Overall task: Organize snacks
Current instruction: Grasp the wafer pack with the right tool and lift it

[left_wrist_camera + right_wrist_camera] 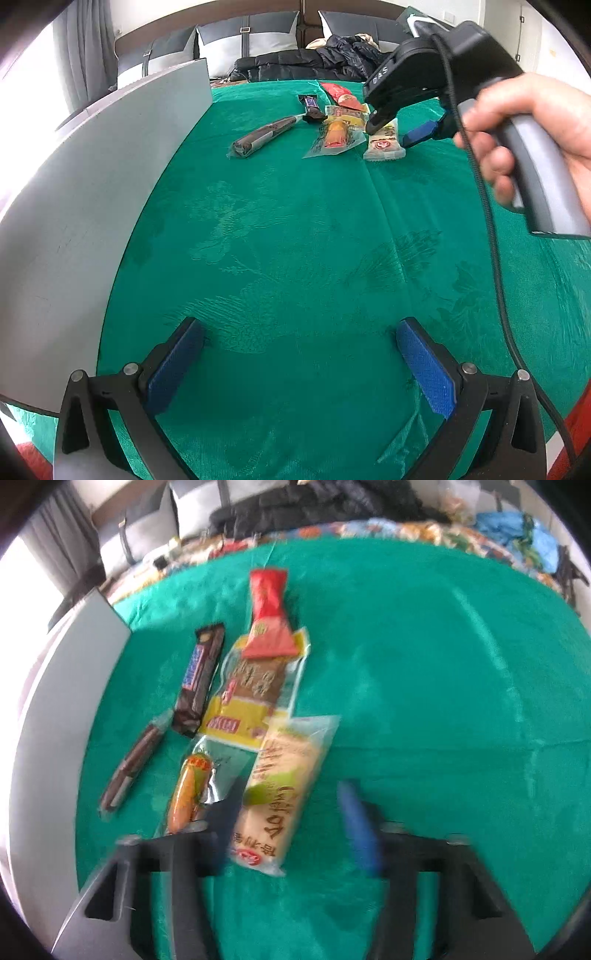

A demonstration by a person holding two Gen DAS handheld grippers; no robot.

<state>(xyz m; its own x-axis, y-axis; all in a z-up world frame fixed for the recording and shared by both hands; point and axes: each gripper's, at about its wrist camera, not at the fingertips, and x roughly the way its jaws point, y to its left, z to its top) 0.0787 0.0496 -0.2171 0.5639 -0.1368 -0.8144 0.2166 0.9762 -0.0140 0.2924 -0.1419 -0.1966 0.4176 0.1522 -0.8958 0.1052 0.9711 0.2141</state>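
Several snacks lie in a cluster on the green cloth (295, 240): a beige cracker pack (284, 786), a sausage in a clear pouch (188, 790), a yellow pack (251, 690), a red pack (267, 609), a Snickers bar (199, 679) and a long dark stick (131, 768). My right gripper (288, 819) straddles the beige cracker pack (384, 146). It is open, and its blue pad stands clear of the wrapper. In the left wrist view the right gripper (391, 133) points down at the cluster, held by a hand (535, 122). My left gripper (299, 354) hovers open over bare cloth, well short of the snacks.
A tall grey panel (92, 184) stands along the cloth's left side, close to the left gripper. A black cable (495, 258) hangs from the right gripper across the right side. Pillows and a dark jacket (314, 62) lie beyond the far edge.
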